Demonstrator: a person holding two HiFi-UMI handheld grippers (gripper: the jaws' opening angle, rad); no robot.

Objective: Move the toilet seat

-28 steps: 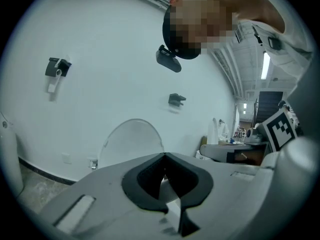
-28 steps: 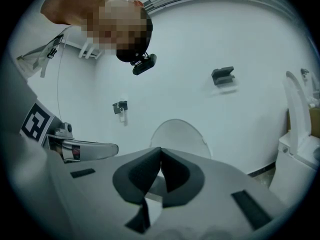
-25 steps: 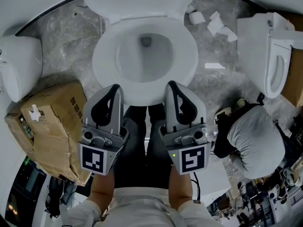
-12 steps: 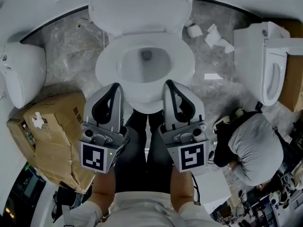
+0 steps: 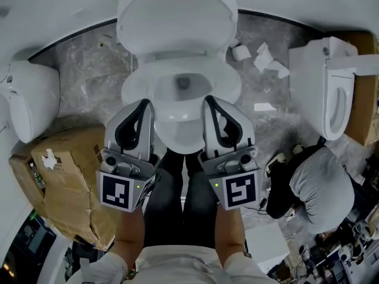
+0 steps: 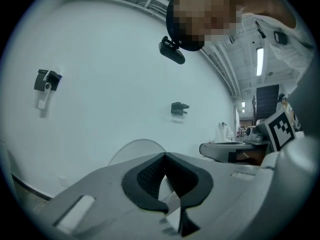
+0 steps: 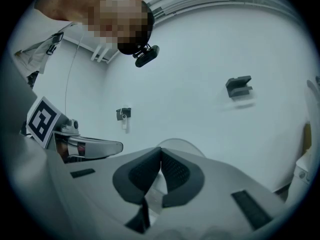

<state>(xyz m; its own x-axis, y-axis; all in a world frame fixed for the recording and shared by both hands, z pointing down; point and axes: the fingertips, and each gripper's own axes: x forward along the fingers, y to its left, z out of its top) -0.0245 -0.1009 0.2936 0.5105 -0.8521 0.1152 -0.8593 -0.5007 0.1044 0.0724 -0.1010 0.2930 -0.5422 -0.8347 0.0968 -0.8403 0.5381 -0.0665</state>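
I hold both grippers side by side in front of the toilet. My left gripper (image 5: pixel 143 103) has its jaws pressed together with nothing between them. My right gripper (image 5: pixel 208 99) is the same, pads meeting and nothing pinched. The toilet seat (image 5: pixel 228 86) lies flat on the bowl, and in the head view its front sits between the two grippers. I cannot tell whether either touches it. The lid (image 5: pixel 174 19) stands raised behind. To my left, a crumpled cardboard box (image 5: pixel 65 176) carries dark print on its side, too small for me to read. Each gripper's cube shows a black-and-white square marker (image 5: pixel 116 192) with no lettering. Scraps of paper (image 5: pixel 269 61) lie on the floor (image 5: pixel 89 46) near a second toilet (image 5: pixel 323 87), and a person (image 5: pixel 320 188) crouches beside it.
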